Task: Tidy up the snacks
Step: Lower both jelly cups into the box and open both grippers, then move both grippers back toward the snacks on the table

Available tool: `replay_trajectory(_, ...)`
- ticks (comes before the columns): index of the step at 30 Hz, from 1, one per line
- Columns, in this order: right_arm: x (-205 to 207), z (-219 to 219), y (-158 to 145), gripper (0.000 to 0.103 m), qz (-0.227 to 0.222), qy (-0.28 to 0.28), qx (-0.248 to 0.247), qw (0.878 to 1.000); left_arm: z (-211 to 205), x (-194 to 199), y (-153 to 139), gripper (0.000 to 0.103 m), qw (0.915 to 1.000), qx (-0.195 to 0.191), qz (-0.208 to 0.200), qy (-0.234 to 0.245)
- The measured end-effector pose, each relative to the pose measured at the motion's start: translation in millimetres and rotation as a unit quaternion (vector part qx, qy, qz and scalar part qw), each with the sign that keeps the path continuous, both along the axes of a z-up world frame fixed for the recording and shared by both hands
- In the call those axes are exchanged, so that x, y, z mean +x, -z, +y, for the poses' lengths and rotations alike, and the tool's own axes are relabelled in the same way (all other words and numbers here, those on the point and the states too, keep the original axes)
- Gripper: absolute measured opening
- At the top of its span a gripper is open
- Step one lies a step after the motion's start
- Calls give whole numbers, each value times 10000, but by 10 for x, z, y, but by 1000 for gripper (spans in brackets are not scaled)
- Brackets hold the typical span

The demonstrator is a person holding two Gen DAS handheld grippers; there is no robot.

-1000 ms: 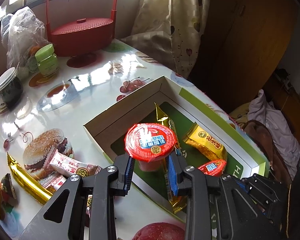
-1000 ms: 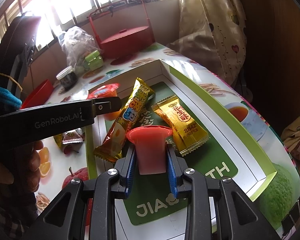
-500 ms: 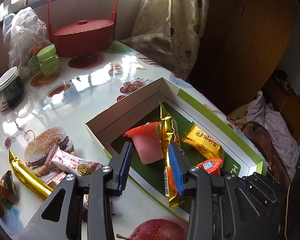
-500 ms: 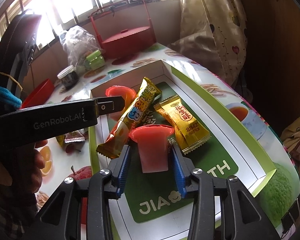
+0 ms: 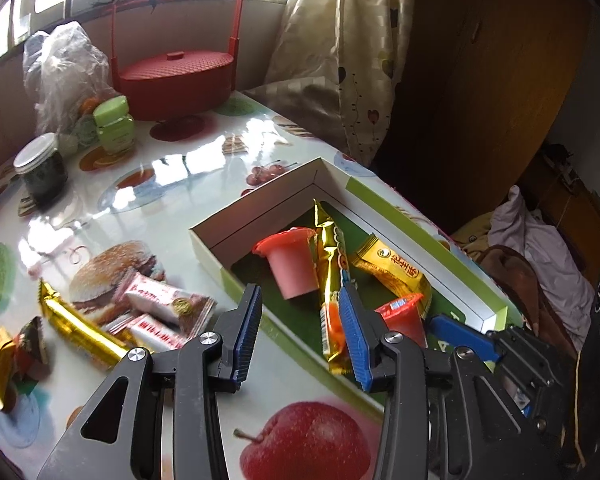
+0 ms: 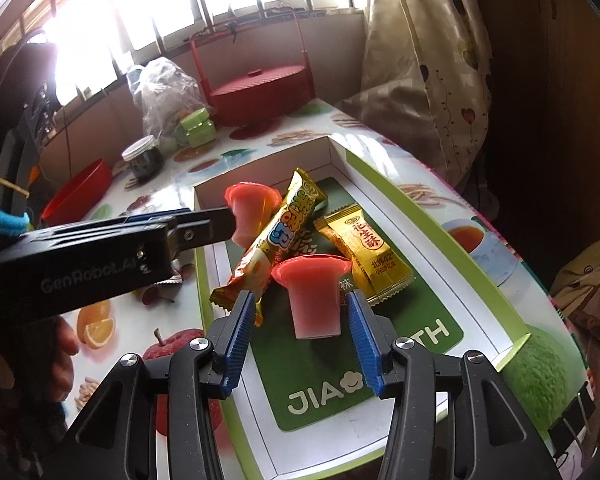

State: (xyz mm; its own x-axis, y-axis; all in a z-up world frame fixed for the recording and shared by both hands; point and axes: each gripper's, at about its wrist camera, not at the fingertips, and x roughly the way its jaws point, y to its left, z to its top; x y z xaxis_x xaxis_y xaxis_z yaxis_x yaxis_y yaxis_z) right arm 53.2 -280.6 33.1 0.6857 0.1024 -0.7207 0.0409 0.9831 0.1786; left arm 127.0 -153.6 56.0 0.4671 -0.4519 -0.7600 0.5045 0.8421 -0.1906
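The green-and-white box (image 5: 384,204) lies open on the table. A red jelly cup (image 5: 292,264) rests upside down in its far corner, beyond my left gripper (image 5: 300,332); the jaws are opening with nothing between them. A second jelly cup (image 6: 314,296) stands upside down on the box floor between the opening jaws of my right gripper (image 6: 300,340), and the pads stand off it. A long gold packet (image 6: 284,232) and a yellow candy packet (image 6: 364,252) lie beside the cups. Pink-and-white packets (image 5: 164,304) and a gold bar (image 5: 80,328) lie on the table left of the box.
A red lidded basket (image 5: 176,76), a green jar (image 5: 114,126), a dark jar (image 5: 44,172) and a plastic bag (image 5: 60,72) stand at the far side of the table. A red bowl (image 6: 80,188) sits far left. A curtain (image 5: 340,52) hangs behind the box.
Both grippers opened and let go of their jelly cups, which now rest upside down in the box. The left gripper drew back from its cup.
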Motion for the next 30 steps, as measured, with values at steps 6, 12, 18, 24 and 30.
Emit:
replay_trajectory(6, -75, 47, -67, 48, -78, 2, -54, 10000, 144, -142, -84, 42, 9999, -24, -108, -125)
replay_trajectory(12, -132, 145, -148, 48, -199, -101, -105, 9997, 313, -294, -152, 42, 9993, -9, -249, -275)
replay_trajectory(18, -142, 257, -168, 48, -218, -231, -130, 9994, 478, -416, -209, 42, 9983, -20, -389, -439)
replay_trajectory(24, -136, 388, -206, 48, -274, -396, -160, 9987, 651, -499, -247, 42, 9966, -10, -520, -634)
replay_trajectory(30, -117, 505, -254, 48, -350, -542, -215, 9977, 781, -564, -243, 42, 9955, 6, -572, -760)
